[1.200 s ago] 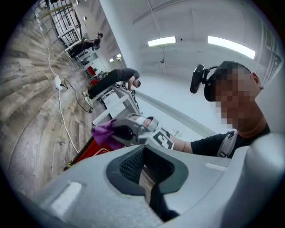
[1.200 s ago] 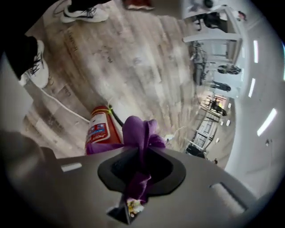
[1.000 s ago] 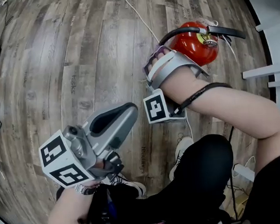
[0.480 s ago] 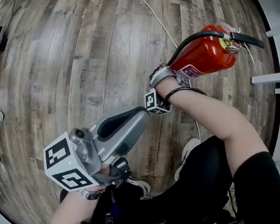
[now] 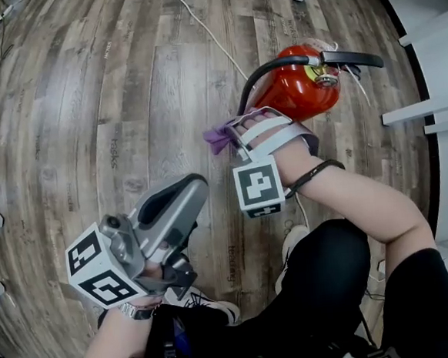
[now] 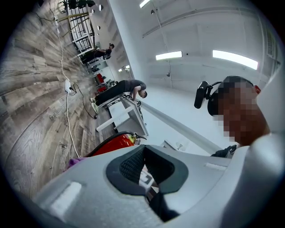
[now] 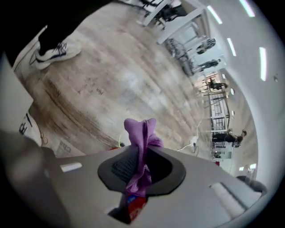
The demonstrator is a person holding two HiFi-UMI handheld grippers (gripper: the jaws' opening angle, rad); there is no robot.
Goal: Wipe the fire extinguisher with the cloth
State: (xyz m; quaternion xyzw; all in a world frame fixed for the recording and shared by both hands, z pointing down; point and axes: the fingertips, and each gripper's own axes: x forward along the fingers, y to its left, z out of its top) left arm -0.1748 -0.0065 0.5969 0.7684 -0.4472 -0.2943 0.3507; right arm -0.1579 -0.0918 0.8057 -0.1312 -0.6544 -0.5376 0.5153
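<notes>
Moved since earlier frames: right gripper [image 5: 237,131] has rolled so its marker cube faces up, and it now sits higher on the cylinder, close under the valve; left gripper barely shifted.
Right gripper: clamped on a bunched purple cloth [image 7: 140,139], which stands up between the pads and sticks out past the jaw tips.
Left gripper [image 5: 181,199]: jaws pressed together, nothing between them, held off to the side and well apart from the work.
Task object: red metal fire extinguisher [image 5: 298,91], on the wood-plank floor [image 5: 125,105] ahead and to the person's right, just beyond the right gripper.
Orientation: long axis appears near upright, foreshortened from above; valve end with black lever handle [image 5: 351,58] points up, toward the upper right of the head view. Base hidden behind the gripper.
Hose: black hose [image 5: 266,72] arcs from the valve down the near side.
Contact: red shows through the jaw gap behind the cloth; whether cloth touches the shell, cannot tell.
Step (judged): mid-wipe on the upper body.
Next move (judged): press the cloth flat to the shell and stroke along the axis, clear of hose and lever.
</notes>
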